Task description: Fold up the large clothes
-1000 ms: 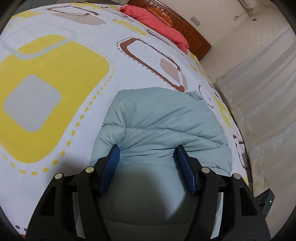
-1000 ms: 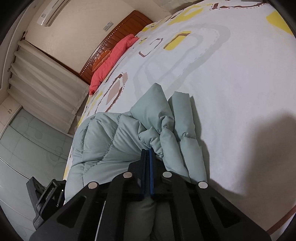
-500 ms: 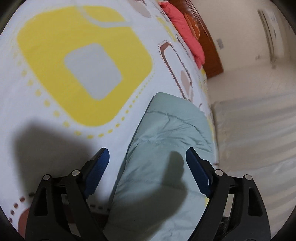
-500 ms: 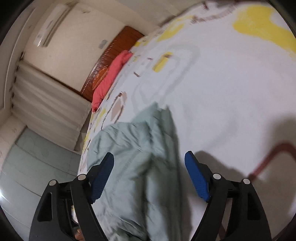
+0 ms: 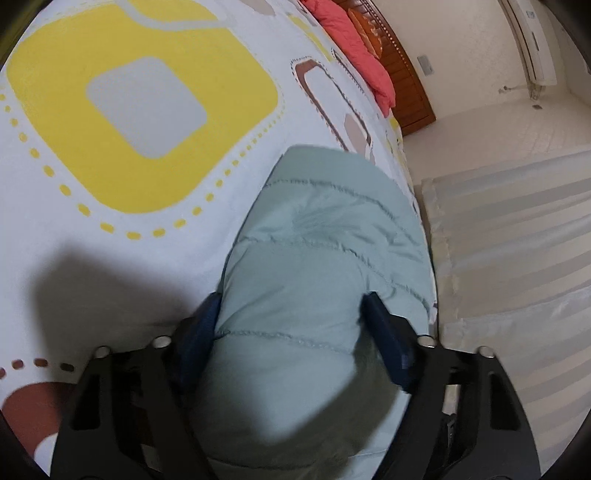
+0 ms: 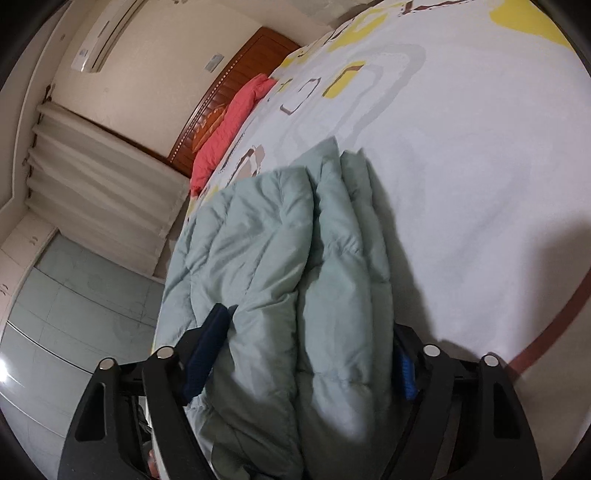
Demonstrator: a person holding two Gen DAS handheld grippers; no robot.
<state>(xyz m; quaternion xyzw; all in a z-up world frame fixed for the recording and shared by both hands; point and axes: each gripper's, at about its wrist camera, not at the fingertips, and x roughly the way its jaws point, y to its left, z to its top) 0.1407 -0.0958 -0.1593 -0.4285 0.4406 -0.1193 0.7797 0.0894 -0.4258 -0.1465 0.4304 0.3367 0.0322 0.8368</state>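
Observation:
A pale green quilted puffer jacket (image 5: 325,258) lies folded in a thick bundle on the patterned bedsheet (image 5: 147,122), near the bed's edge. My left gripper (image 5: 291,332) is open, its blue pads straddling the near end of the bundle. In the right wrist view the jacket (image 6: 295,258) shows stacked folds. My right gripper (image 6: 306,350) is open, jaws wide on either side of the folds, the right pad (image 6: 406,373) partly hidden by fabric.
A red pillow (image 5: 354,48) and wooden headboard (image 5: 410,85) are at the far end of the bed. Pale curtains (image 5: 517,229) hang beside the bed edge. An air conditioner (image 6: 107,33) is on the wall. A glass wardrobe (image 6: 74,306) stands left.
My right gripper let go of the jacket fold, opened wide and now straddles the bundle. My left gripper lifted off, then came back down around the jacket's near end.

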